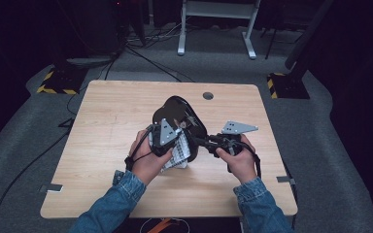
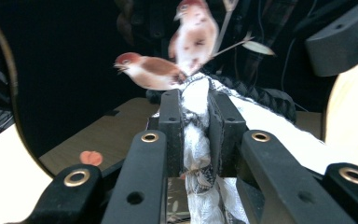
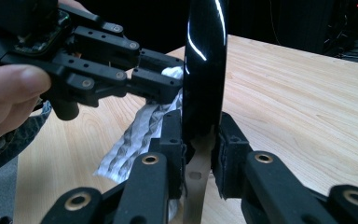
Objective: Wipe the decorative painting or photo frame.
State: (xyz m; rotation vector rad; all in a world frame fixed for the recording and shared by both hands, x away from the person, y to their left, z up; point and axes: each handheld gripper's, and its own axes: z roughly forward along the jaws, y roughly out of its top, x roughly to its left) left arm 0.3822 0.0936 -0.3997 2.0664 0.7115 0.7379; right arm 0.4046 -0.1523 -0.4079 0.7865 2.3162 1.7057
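**Two tongs, one glossy black plate and a white cloth above the tabletop**

High view: a person in denim sleeves holds both tools over the middle of the pale wooden tabletop (image 1: 107, 145). The right tongs (image 1: 205, 141) grip the lower edge of a glossy black plate (image 1: 179, 116), which stands tilted on edge above the wood. The left tongs (image 1: 177, 141) press a white patterned cloth (image 1: 179, 154) against the plate's face. A grey three-cornered plate sits on top of each tool.

Left gripper view: the left tongs (image 2: 196, 116) are closed on a bunched fold of the cloth (image 2: 196, 140), pinched between the two black pads. This view alone shows the plate's decoration: two brown-and-white birds (image 2: 168, 65) on a slim twig with a leaf, painted on the dark surface just beyond the cloth.

Right gripper view: the right tongs (image 3: 200, 135) are clamped on the rim of the plate (image 3: 205, 70), seen here edge-on as a narrow, shiny black band with bright highlights. The left tongs (image 3: 161, 84) reach in from the side, touching the plate's face, with the cloth (image 3: 130, 140) hanging below them towards the tabletop (image 3: 298, 107).

No brand, label or legible writing appears on any object.
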